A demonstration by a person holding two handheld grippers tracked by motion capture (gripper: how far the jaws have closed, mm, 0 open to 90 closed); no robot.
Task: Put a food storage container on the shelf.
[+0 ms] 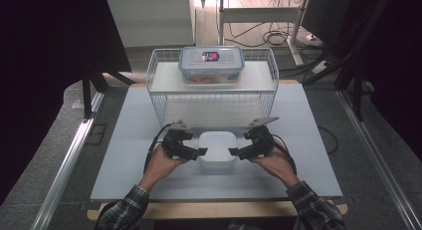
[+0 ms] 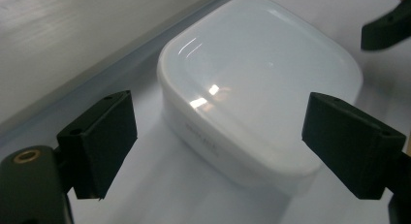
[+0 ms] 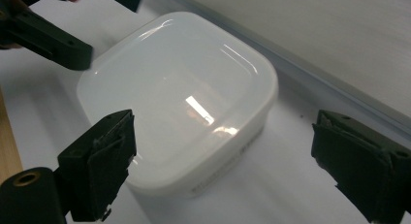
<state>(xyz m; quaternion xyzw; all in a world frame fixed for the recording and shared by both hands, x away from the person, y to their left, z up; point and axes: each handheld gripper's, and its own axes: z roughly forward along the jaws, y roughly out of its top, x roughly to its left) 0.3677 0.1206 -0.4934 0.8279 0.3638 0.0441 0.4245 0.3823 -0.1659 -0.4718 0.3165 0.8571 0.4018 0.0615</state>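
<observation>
Item: white lidded container (image 1: pixel 216 148), lower centre of frame, on the surface (image 1: pixel 124 155). Left hand-held gripper (image 1: pixel 201 151) and right hand-held gripper (image 1: pixel 232 151) flank it, jaws open, untouching. Advice: seat pads squarely on opposite walls before squeezing.

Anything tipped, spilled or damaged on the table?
Nothing stands out. The white container sits flat and square on the table, between the open left gripper and right gripper, neither visibly touching it. The lidded box rests level on the wire rack. No spill shows.
</observation>
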